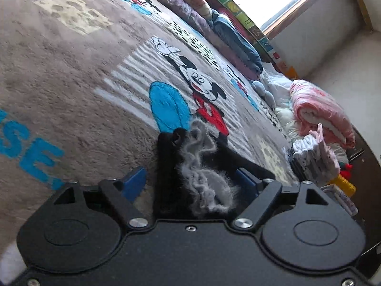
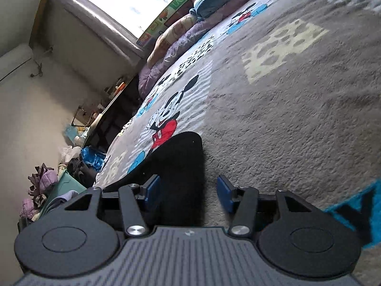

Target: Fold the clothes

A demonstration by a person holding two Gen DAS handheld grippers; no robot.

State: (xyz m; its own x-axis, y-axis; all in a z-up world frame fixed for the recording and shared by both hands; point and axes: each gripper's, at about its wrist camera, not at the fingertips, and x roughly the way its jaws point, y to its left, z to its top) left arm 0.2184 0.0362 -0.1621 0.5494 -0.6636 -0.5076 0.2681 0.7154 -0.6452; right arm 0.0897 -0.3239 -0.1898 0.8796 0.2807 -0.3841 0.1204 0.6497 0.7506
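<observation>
A black garment with a grey fleecy lining (image 1: 197,174) is bunched between the blue fingers (image 1: 133,181) of my left gripper (image 1: 190,181), over a grey cartoon-mouse blanket (image 1: 71,76). The jaws stand wide apart with the cloth filling the gap; the right finger is partly hidden by it. In the right wrist view a smooth black corner of the garment (image 2: 181,162) lies flat on the same blanket (image 2: 285,109), between the blue fingers (image 2: 225,195) of my right gripper (image 2: 188,193). Those jaws are open and the cloth lies loose between them.
Folded quilts and pillows (image 1: 228,31) line the far edge of the bed below a window. A rolled pink blanket (image 1: 319,109) and stacked clothes (image 1: 309,157) sit at the bed's right end. A cluttered desk and a green bin (image 2: 64,186) stand by the wall.
</observation>
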